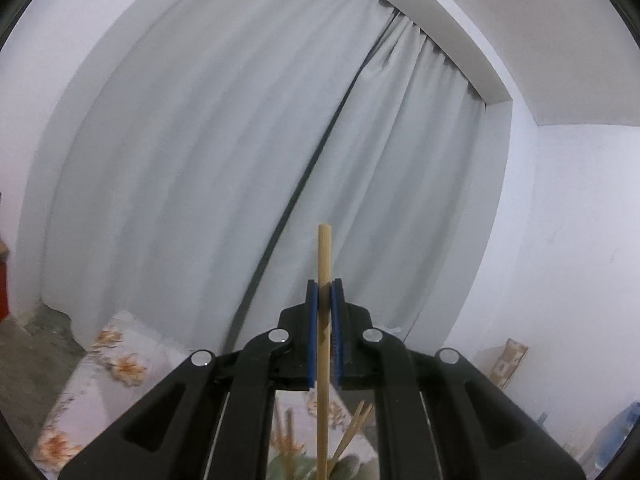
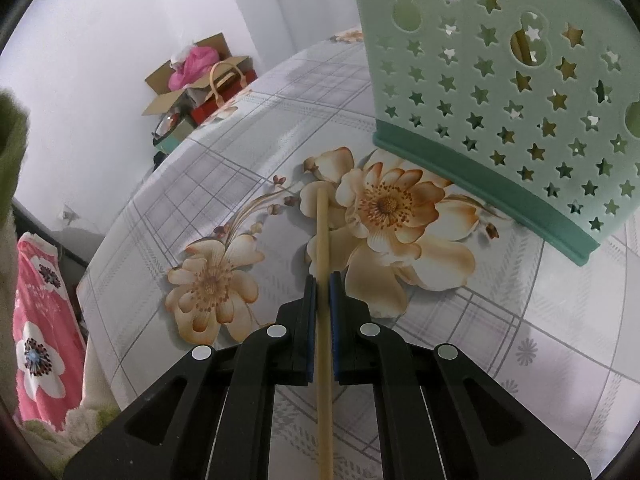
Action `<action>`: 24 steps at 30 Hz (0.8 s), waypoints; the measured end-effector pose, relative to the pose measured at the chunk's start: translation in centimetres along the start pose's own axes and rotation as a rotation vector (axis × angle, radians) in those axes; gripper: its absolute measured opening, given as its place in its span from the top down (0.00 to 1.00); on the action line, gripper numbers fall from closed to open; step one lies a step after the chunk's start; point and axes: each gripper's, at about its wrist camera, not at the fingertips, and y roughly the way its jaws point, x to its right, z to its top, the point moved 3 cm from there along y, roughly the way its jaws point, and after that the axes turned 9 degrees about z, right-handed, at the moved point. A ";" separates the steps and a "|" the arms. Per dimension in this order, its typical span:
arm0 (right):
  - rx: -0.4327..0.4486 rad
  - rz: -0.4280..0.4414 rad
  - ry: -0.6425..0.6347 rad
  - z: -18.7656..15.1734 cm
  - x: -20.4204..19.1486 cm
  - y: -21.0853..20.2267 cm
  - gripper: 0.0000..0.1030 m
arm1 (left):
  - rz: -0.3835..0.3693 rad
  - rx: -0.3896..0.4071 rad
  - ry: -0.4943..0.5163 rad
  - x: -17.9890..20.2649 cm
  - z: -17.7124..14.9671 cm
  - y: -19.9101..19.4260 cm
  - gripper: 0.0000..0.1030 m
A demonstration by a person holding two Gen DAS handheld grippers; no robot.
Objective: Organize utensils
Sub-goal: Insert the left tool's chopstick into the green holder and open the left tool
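While both grippers are clamped on chopsticks, only the right one has the holder in sight. Right gripper (image 2: 324,280): blue pads pressed on a pale wooden chopstick (image 2: 322,232) that runs straight out along the fingers, its blunt end over the flowered tablecloth (image 2: 200,184); whether that end touches the cloth cannot be told. Green utensil basket (image 2: 500,92), star-perforated, dark green base band, stands on the cloth ahead and to the right of this gripper, near but apart from the stick's tip. More sticks show faintly through its holes, upper part.

Left gripper (image 1: 324,284): jaws closed on a second chopstick (image 1: 323,248), also lying along the fingers, pointing at a pale curtain (image 1: 240,160) and white wall. No basket in this view. Loose chopsticks (image 1: 352,432) lie on the cloth below, glimpsed between the gripper's arms.

Judgement: right hand is the nearer to the basket. The key relation is axis against opening: the stick now points forward and down toward the table, while the basket mouth is above frame, facing up. The stick's axis would need to stand upright over the rim, up and to the right of its present line.
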 end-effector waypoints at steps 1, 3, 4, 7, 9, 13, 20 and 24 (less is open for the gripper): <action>-0.001 0.001 0.001 0.0 0.0 -0.1 0.96 | 0.007 0.007 0.007 0.3 -0.3 1.0 0.95; -0.002 0.003 0.002 0.1 0.1 -0.1 0.96 | 0.004 0.002 0.008 0.7 -1.0 2.6 0.95; -0.003 0.006 0.004 0.2 0.2 -0.1 0.96 | 0.003 -0.007 0.000 0.7 -1.4 3.5 0.95; -0.004 0.010 0.006 0.3 0.3 -0.1 0.96 | 0.011 -0.038 -0.006 0.6 -3.1 5.4 0.95; -0.003 0.014 0.005 0.3 0.4 -0.1 0.96 | 0.015 -0.055 -0.006 0.1 -4.2 5.9 0.94; 0.000 0.021 0.003 0.3 0.7 -0.2 0.96 | 0.034 -0.128 -0.016 -1.0 -7.0 7.0 0.94; 0.002 0.015 -0.001 0.0 0.6 -0.4 0.96 | 0.023 -0.237 -0.013 -2.3 -9.6 5.7 0.87; 0.000 0.004 -0.008 -0.1 0.4 -0.4 0.96 | 0.037 -0.237 -0.022 -3.3 -8.9 3.8 0.66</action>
